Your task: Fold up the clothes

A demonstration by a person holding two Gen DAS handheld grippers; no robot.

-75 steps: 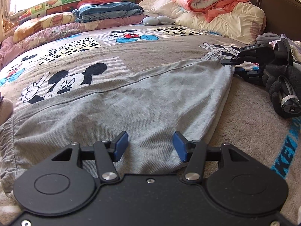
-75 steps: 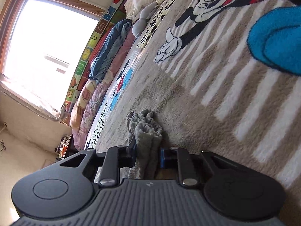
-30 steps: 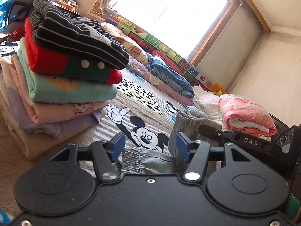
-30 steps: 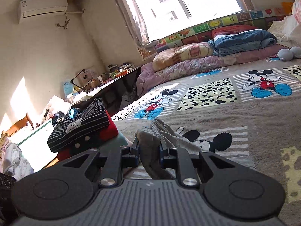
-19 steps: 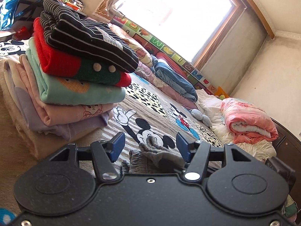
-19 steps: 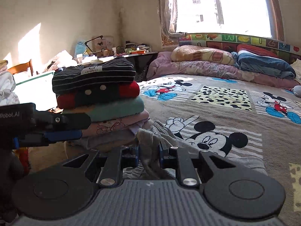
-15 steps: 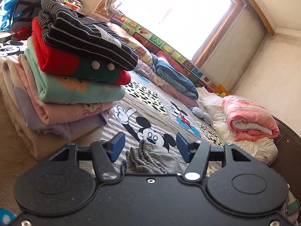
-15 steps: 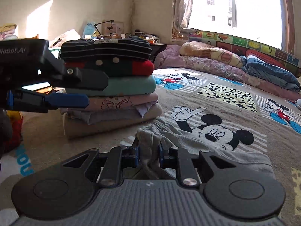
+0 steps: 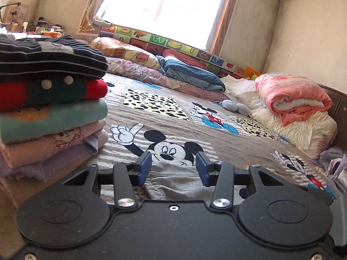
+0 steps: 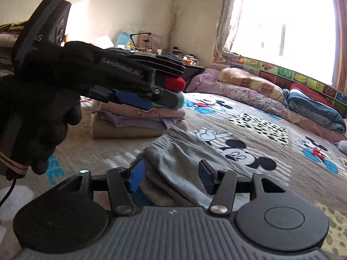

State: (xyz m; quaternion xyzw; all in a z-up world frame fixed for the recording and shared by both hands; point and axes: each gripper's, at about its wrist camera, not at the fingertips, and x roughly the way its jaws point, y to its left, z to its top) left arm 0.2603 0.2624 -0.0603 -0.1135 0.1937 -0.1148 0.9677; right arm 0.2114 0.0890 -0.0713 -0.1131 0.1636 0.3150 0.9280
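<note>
Left tongs (image 9: 173, 164) spread wide, nothing between the blue pads. They hover low over the grey trousers (image 9: 173, 179), whose gathered waistband lies just below and between the fingers. In the right wrist view the left tongs (image 10: 138, 101) show from the side, held by a black-gloved hand (image 10: 36, 127), up in front of the stack of folded clothes.

Right tongs (image 10: 170, 176) also wide apart, holding nothing. The grey trousers (image 10: 180, 162) lie folded on the bed directly ahead of them, the elastic waistband end toward the stack, the layered fold edge passing under the left pad. Whether the pad touches the cloth cannot be told.

Bed cover (image 9: 216, 143) is brown plush with cartoon mouse panels and spotted squares. The trousers rest on it, partly covering one mouse panel.

Stack of folded clothes (image 9: 49, 99) stands on the bed to the left, just beside the trousers: dark striped piece on top, then red and green, mint green, pink, lilac, and a tan one at the bottom.

Far side of the bed: rolled pink blanket (image 9: 292, 95) on white bedding, a folded blue quilt (image 9: 190, 75) by the window (image 9: 162, 6), a small grey soft toy (image 9: 236, 108) near the pillows.
</note>
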